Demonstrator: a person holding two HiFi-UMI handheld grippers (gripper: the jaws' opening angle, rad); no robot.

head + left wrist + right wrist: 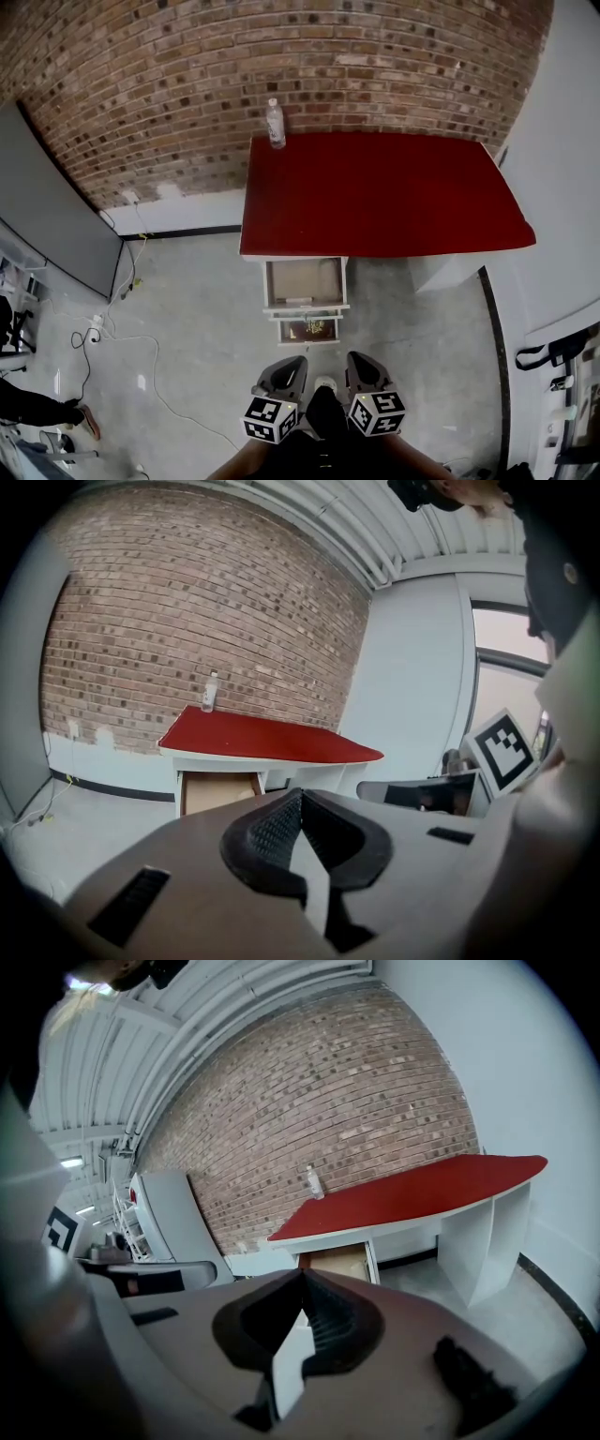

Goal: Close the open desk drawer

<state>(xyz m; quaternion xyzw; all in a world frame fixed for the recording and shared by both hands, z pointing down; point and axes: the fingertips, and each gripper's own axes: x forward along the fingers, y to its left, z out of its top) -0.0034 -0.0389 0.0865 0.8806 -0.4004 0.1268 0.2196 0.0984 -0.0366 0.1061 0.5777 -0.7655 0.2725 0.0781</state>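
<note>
- nothing done on this one yet, as far as i can tell. the white desk with the flat red surface stands against the brown brick wall. the open drawer with a pale wooden inside and white front sticks out from under the desk's left end, towards the person.
- just below it in the head view is a second, smaller pulled-out drawer. there's something brownish inside, can't make out what.
- left gripper: jaws clenched together, tips meeting, nothing between them. the left gripper view shows that plainly.
- right gripper: same deal, jaws pressed together and empty in the right gripper view.
- both grippers are held low and close to the person's body, side by side. they're well apart from the desk, with a stretch of grey concrete floor in between. each gripper view only sees the drawer from a distance, over its own jaws.
- a clear plastic bottle stands upright at the back left corner of the surface. it doesn't look like part of the job.
- what's left is basically everything: get up to the desk, put a gripper against the white drawer front and push until it sits flush.
- my guess is the closed jaws will do fine as a pusher, no grabbing needed. if the lower drawer counts too, that's a second push.
</note>
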